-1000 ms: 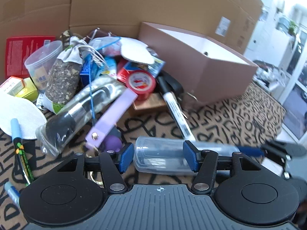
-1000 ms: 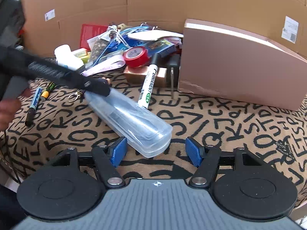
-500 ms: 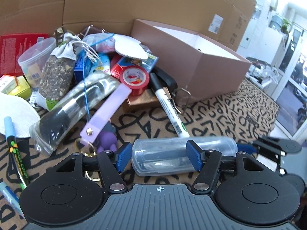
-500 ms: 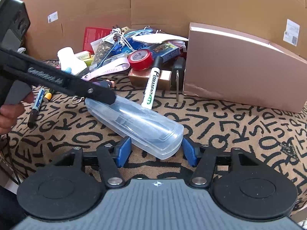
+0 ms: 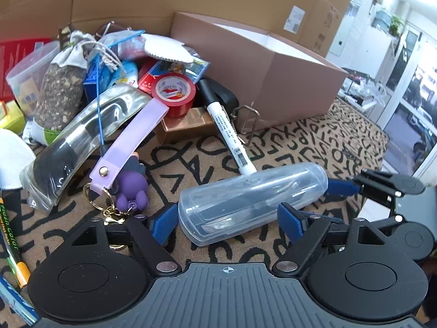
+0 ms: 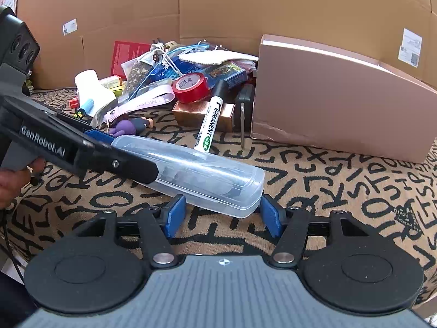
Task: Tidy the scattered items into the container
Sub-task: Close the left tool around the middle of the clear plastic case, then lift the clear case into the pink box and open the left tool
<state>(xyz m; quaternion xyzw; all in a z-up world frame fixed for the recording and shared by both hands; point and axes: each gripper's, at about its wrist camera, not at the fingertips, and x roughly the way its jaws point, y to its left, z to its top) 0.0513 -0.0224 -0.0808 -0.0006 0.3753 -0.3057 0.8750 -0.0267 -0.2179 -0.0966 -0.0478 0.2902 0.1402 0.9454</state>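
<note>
Both tongs gape around the case [image 5: 252, 195]: left tongs [image 5: 228, 218] at one end, right tongs [image 6: 221, 214] at the other, box [image 6: 341, 98] beyond.

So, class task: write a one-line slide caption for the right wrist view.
Two tools straddle a clear plastic case beside a pink box.

Left wrist: you're looking low along the fingers, close over the clear plastic case [image 5: 252, 203], facing the pink box [image 5: 262, 82].
Right wrist: you're facing the case's other end [image 6: 191, 175].
Shared: case, permanent marker [image 6: 209, 128], box.
</note>
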